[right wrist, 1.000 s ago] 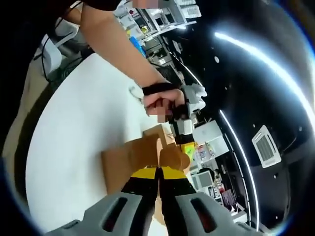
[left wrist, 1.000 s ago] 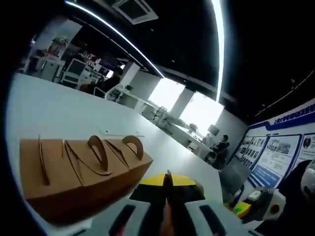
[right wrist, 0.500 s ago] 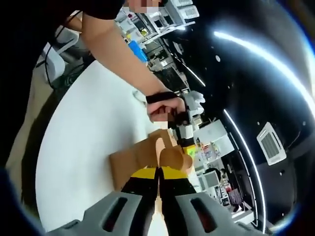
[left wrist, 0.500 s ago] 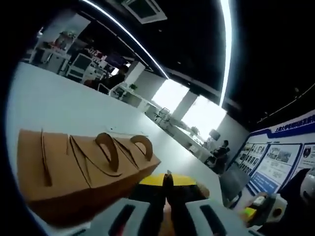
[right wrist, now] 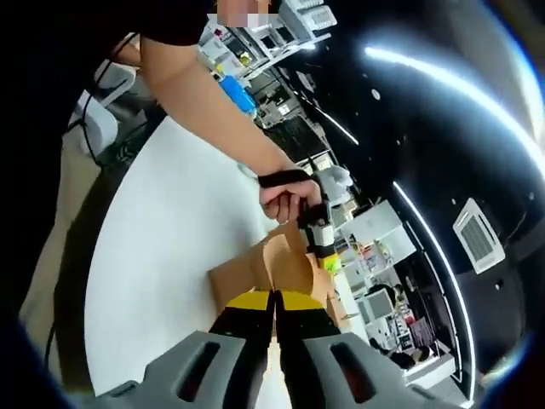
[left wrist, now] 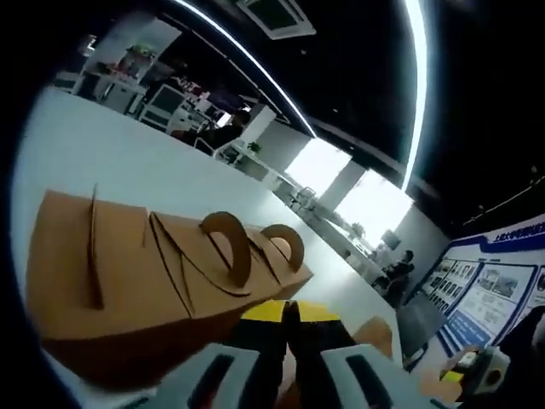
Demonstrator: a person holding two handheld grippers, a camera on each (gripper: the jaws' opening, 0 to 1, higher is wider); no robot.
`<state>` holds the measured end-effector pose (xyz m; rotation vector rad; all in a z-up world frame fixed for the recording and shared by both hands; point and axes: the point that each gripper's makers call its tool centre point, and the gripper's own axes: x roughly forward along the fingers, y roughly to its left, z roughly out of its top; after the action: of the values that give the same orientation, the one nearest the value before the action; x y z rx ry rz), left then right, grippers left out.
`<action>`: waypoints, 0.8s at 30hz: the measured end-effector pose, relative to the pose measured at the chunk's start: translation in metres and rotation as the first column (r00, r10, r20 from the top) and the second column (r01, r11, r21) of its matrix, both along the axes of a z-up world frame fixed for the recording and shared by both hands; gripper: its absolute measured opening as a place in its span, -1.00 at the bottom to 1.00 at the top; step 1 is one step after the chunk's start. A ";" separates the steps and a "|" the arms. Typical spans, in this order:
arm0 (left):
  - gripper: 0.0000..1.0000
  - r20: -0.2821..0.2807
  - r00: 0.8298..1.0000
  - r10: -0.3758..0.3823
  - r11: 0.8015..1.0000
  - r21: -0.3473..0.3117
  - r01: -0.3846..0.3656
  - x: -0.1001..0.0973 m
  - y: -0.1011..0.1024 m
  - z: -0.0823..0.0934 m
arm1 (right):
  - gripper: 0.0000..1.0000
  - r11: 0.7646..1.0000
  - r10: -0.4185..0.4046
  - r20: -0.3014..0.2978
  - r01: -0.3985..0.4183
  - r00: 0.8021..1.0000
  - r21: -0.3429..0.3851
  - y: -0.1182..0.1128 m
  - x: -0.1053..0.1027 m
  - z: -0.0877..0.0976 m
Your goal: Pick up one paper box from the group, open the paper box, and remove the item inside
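My left hand-held gripper (left wrist: 288, 317) pinched on paper box (left wrist: 128, 281) flap edge, lower centre; box body spreads left of jaws on worktop (left wrist: 102, 162). Right hand-held gripper (right wrist: 274, 307) clamped on opposite flap, box straight ahead.

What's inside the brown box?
You can't tell. The box is shut, its curved tabs standing up on top, so whatever it holds is covered. Under it lies the white table.

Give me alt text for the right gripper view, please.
The right gripper, jaws together, pinches a flap of a brown paper box on a white table. Beyond, a person's hand holds the left gripper at the box's far side.
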<state>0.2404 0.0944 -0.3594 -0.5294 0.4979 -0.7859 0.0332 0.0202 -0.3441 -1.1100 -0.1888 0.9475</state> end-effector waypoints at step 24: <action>-0.89 -0.132 0.991 -0.019 0.998 0.052 0.026 -0.012 -0.008 -0.059 | -0.93 1.000 0.008 -0.107 -0.011 0.994 -0.029 0.005 -0.006 -0.033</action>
<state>0.2283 0.0862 -0.4184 -0.5283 0.6460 -0.7604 0.0275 0.0252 -0.3768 -1.0829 -0.0929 1.0187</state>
